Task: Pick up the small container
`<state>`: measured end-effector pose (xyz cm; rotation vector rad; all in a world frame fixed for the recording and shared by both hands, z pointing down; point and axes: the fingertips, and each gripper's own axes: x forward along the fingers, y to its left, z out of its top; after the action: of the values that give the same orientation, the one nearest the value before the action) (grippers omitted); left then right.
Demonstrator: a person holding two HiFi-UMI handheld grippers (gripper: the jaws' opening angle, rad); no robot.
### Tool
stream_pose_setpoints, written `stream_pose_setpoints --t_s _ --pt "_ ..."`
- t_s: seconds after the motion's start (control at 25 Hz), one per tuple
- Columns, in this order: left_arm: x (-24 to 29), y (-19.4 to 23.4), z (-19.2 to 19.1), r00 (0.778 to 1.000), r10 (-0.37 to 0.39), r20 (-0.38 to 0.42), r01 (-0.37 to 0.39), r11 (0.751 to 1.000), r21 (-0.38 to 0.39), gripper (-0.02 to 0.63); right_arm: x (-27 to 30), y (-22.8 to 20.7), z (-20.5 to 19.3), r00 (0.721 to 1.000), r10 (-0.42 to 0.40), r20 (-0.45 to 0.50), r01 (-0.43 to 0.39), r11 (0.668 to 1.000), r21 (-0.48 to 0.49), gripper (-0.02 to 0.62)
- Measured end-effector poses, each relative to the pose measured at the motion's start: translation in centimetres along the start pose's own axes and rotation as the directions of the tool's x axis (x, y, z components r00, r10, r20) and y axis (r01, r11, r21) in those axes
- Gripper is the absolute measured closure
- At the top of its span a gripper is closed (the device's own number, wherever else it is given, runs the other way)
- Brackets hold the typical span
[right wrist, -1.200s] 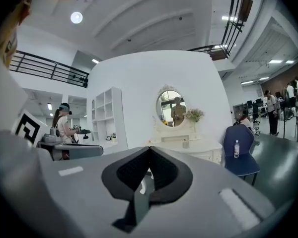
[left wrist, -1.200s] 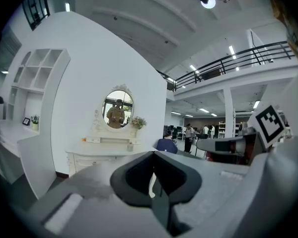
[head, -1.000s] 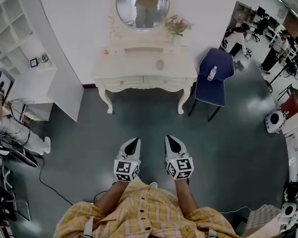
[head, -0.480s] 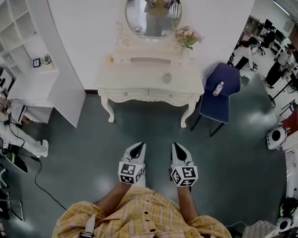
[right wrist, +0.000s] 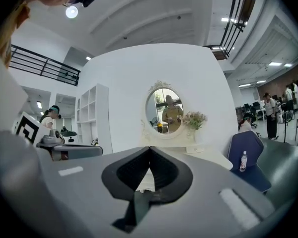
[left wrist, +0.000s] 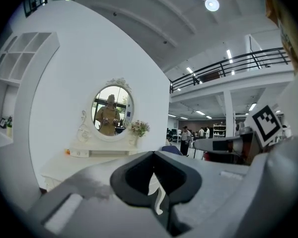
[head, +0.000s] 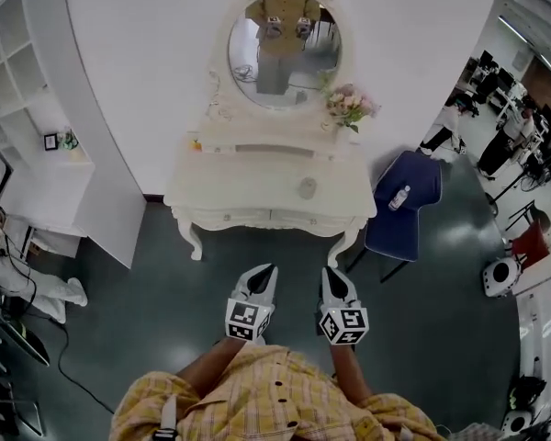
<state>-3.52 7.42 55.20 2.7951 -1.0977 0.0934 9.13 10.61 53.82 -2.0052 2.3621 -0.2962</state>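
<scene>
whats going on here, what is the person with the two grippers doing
A person in a yellow checked shirt stands facing a white dressing table and holds the left gripper and the right gripper out in front. Both are shut and empty. The small container sits untouched on the tabletop, well ahead of the grippers. A blue chair with a bottle on it stands to the table's right.

White desk [head: 257, 189] under an oval mirror [head: 285, 49] against a white wall [head: 147, 62]; blue chair [head: 397, 235] beside, dark floor [head: 165, 310].
</scene>
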Motion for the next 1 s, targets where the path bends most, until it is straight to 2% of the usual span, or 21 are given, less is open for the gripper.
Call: stream_pose_setpoints --t_s 0.12,0.28,0.44,0.56,0.8,1.0 --pt "1.8 2.4 1.3 1.0 -0.019 -0.004 0.019 0.999 0.027 0.606 3.5 -0.4 1.2 1.0 -0.016 0.013 0.016 1.0 0.01 0.592" --pt "3.4 6.0 1.2 1.0 0.005 -0.022 -0.006 1.0 -0.022 0.606 7.3 -0.2 2.1 1.0 -0.017 0.024 0.016 1.0 0.02 0.592" --pt "4.9 8.9 1.9 1.0 0.011 -0.029 -0.012 1.0 -0.024 0.606 10.8 0.3 3.4 0.999 0.002 0.05 0.0 0.999 -0.04 0.592" --pt "6.2 10.1 1.9 0.999 -0.001 -0.046 0.0 1.0 -0.018 0.606 12.1 0.3 2.9 1.0 0.005 0.031 -0.003 0.998 -0.06 0.592" --pt "8.8 11.9 2.2 0.999 -0.021 -0.044 0.02 1.0 -0.023 0.606 13.5 -1.6 2.4 0.999 -0.053 0.009 0.052 0.998 0.023 0.591" --pt "9.6 13.2 1.2 0.999 -0.011 -0.05 0.008 0.998 -0.058 0.606 15.3 -1.6 2.1 0.999 -0.053 -0.006 0.053 0.999 0.011 0.592"
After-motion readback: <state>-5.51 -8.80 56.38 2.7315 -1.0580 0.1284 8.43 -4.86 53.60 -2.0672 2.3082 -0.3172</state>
